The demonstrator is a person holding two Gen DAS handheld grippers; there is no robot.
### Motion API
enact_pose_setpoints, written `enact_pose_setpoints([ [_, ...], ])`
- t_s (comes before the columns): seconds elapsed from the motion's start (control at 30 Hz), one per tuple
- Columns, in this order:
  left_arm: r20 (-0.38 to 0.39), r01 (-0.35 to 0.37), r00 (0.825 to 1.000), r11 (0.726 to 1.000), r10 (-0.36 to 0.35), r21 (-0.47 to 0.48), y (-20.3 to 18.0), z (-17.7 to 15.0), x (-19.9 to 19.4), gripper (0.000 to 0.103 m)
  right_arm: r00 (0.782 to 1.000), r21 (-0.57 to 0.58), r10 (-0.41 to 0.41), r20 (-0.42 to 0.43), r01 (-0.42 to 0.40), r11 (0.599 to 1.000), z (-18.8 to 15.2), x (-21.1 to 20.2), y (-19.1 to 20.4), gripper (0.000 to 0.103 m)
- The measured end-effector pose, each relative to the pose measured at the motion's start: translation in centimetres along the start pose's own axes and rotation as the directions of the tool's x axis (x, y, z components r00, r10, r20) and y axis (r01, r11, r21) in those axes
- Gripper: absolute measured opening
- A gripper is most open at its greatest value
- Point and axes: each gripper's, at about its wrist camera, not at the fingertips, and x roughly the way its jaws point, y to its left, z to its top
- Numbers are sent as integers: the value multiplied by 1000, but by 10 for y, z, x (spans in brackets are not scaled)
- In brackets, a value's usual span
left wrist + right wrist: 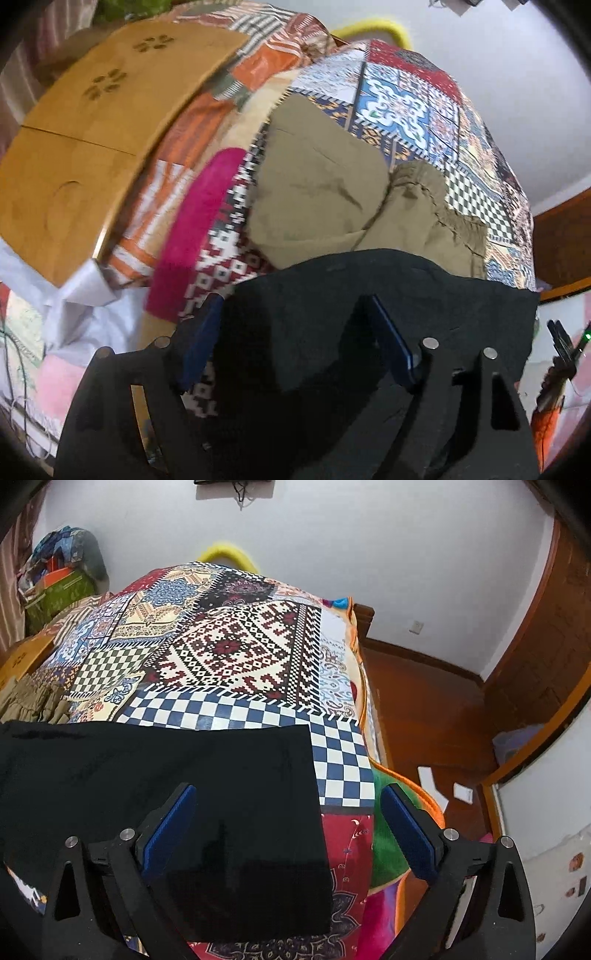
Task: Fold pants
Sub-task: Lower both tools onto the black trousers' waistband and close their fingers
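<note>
Black pants [166, 812] fill the space right under our right gripper [288, 830], folded flat on the patchwork bedspread [236, 653]. We hold this gripper wide open, grasping nothing: its left blue pad [168, 834] hangs above the dark cloth, while its right blue pad [408, 834] sits out past the pants' straight right edge, over the bed's side, where a green and orange blanket [391, 849] shows. Ahead of the fingers the pants end in an even edge, and the blue-and-white checked patch begins just beyond it.

From our left gripper [295, 347] we see the same black pants [369, 295] spreading between and ahead of the fingers. These jaws also stand apart, with the cloth lying between the blue pads [395, 350], yet we cannot tell whether they pinch any of it. Just ahead of the pants lies a crumpled khaki garment [332, 192], touching or slightly tucked under their far edge. To the left of the gripper sits a magenta cloth [199, 221], and farther left a wooden board [92, 147] rests on the bedding.
</note>
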Motion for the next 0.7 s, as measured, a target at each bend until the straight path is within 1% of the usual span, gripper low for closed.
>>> enact_pose_setpoints([
  [0.07,-12,0,1000,1000,0,21,-7,0,5,79,1000,9,13,-6,-13,1000,0,3,-3,98],
  [0.13,-15,-27,1000,999,27,34,-10,1,8,79,1000,12,20,-12,-19,1000,1,7,-8,98],
  [0.2,-15,-46,999,998,47,41,-12,1,12,75,1000,18,25,-18,-24,1000,3,12,-11,98],
  [0.3,6,-66,998,996,66,64,-14,1,11,68,998,38,52,-28,-51,998,6,20,-16,98],
  [0.37,26,-82,996,994,80,78,-16,1,8,61,998,43,49,-37,-47,998,8,27,-16,98],
  [0.4,36,-87,996,993,84,81,-17,0,7,60,998,43,48,-44,-46,998,9,31,-15,98],
  [0.47,54,-99,994,991,95,85,-17,1,3,51,997,49,50,-66,-47,998,13,42,-16,97],
  [0.5,60,-106,993,990,101,89,-18,1,2,49,995,59,61,-81,-56,997,15,50,-16,93],
  [0.53,65,-114,992,989,108,97,-19,2,1,45,993,67,65,-94,-59,996,17,55,-16,85],
  [0.6,69,-120,991,987,113,107,-21,3,0,41,989,89,90,-117,-80,993,19,64,-17,75],
  [0.63,71,-127,990,986,119,112,-22,3,-1,39,988,97,96,-121,-85,992,19,67,-18,72],
  [0.67,75,-134,989,984,126,120,-25,3,-1,37,987,112,103,-123,-90,990,19,70,-20,71],
  [0.7,83,-142,988,981,132,130,-27,2,-1,36,986,123,109,-123,-94,988,19,72,-20,67],
])
